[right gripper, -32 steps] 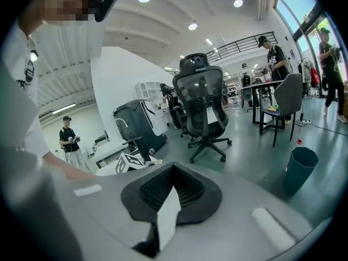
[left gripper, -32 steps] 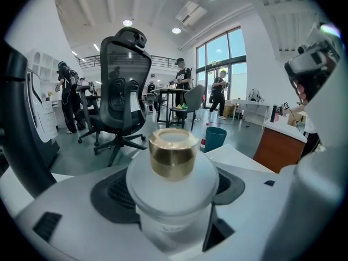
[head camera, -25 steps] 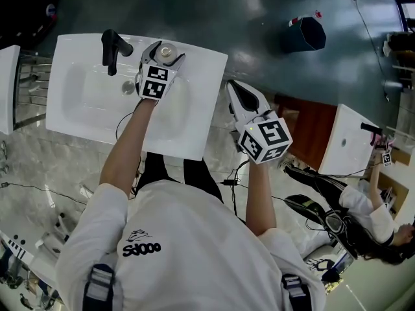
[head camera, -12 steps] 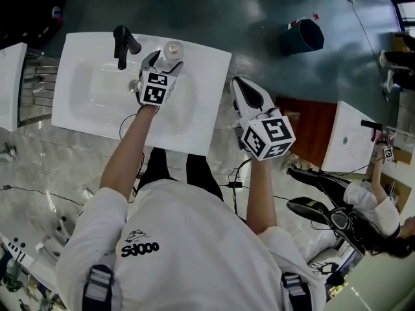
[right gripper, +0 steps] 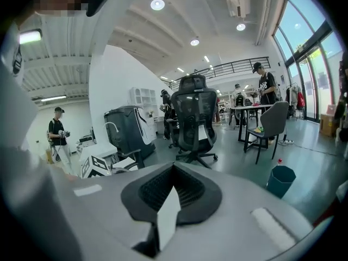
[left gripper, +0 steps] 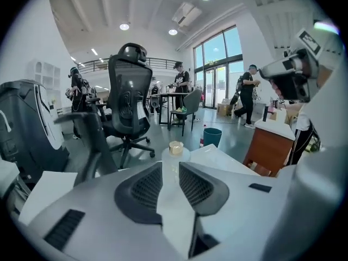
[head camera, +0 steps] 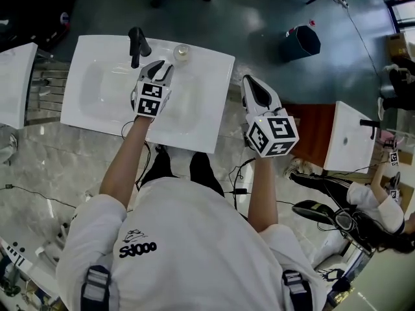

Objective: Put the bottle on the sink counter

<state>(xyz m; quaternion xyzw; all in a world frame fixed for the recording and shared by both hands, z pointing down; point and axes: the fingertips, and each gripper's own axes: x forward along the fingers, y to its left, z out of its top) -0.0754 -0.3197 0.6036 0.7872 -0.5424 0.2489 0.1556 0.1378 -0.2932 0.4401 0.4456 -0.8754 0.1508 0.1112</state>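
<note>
While left gripper point(left gripper: 170, 172) closes empty, right gripper point(right gripper: 173, 170) pinched together, clear pale-capped bottle point(head camera: 182, 52) upright.

glossy white ceramic-looking sink counter point(head camera: 211, 118), matt black metal faucet point(head camera: 137, 44), clear plastic bottle point(head camera: 181, 53), polished grey marble-look floor point(head camera: 58, 167).

Bottle point(left gripper: 175, 148): in the left gripper view, hidden below the shoulder behind the left gripper point(left gripper: 171, 167), jaws closing with nothing between them; from the head view, cap and shoulder only.
Bottle label: too small to read.
Faucet point(left gripper: 89, 140): blurred dark in the left gripper view, base hidden behind the gripper's body.
Neighbouring sink point(head camera: 14, 86): cut off by the head view's left edge.
Seated person point(head camera: 369, 203): partly cut off by the right edge.
</note>
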